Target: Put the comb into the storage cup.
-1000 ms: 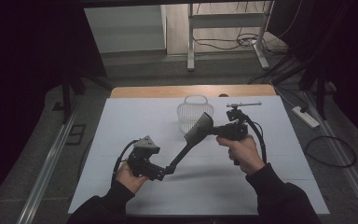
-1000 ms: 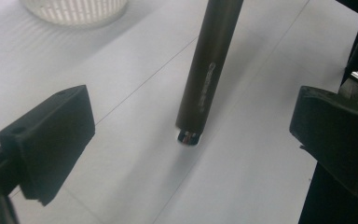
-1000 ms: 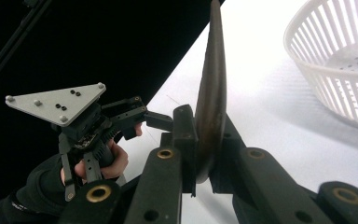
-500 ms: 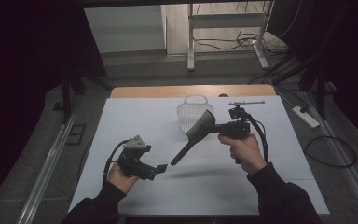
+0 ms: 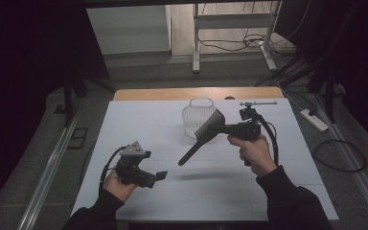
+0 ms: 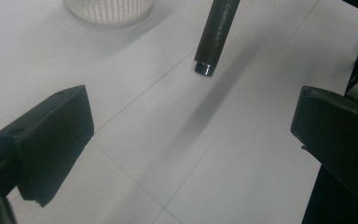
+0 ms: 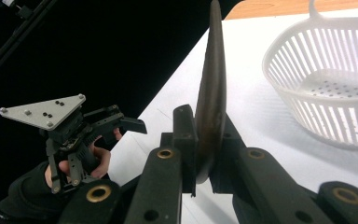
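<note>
gripping a dark brush (image 5: 206, 134) above the white table (image 5: 139, 120), right gripper (image 5: 230, 128) clamped on its head, white basket (image 5: 195, 120) just behind, left gripper (image 5: 160, 175) jaws apart, empty, handle tip hanging ahead

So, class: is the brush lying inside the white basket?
No: the brush is clamped in the right gripper, held above the table beside the basket.

On the bench (image 5: 139, 124) the basket (image 5: 195, 120) sits toward the far edge, near the middle. My right claw (image 5: 223, 128) holds the brush (image 5: 202, 137) above the bench, just in front of and right of the basket, handle slanting down toward my left. My left claw (image 5: 159, 176) hangs low near the front left, well apart from the brush.
</note>
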{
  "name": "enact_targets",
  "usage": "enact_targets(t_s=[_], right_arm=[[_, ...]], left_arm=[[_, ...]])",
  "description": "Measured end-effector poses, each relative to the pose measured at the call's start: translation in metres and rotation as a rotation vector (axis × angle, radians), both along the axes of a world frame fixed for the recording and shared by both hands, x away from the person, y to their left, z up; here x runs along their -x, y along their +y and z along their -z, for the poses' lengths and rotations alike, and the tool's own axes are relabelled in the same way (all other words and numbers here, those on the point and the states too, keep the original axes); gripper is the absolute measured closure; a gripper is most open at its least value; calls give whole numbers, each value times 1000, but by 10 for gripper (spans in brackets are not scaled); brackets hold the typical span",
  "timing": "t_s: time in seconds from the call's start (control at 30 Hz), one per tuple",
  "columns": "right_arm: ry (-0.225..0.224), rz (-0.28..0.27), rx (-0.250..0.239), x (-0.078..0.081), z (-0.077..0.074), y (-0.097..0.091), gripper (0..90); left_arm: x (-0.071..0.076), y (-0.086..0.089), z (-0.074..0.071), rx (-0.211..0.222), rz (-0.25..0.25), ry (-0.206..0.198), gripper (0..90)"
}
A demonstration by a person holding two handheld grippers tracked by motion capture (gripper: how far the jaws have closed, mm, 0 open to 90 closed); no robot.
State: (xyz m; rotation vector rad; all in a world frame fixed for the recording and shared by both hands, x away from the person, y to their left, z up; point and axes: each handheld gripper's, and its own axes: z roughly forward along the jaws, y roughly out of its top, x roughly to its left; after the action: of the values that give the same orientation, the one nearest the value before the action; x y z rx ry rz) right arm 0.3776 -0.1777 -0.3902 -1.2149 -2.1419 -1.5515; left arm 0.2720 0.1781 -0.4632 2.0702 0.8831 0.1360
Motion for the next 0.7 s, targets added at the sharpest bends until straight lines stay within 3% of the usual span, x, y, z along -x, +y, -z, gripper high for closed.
enact_targets(t_s=[0.37, 0.7], right_arm=[[-8, 30, -2, -4, -2, -5, 834], [-16, 49, -11, -10, -7, -12, 834]], left_arm=[[14, 10, 0, -23, -19, -6, 0], [27, 23, 1, -11, -50, 5, 0]])
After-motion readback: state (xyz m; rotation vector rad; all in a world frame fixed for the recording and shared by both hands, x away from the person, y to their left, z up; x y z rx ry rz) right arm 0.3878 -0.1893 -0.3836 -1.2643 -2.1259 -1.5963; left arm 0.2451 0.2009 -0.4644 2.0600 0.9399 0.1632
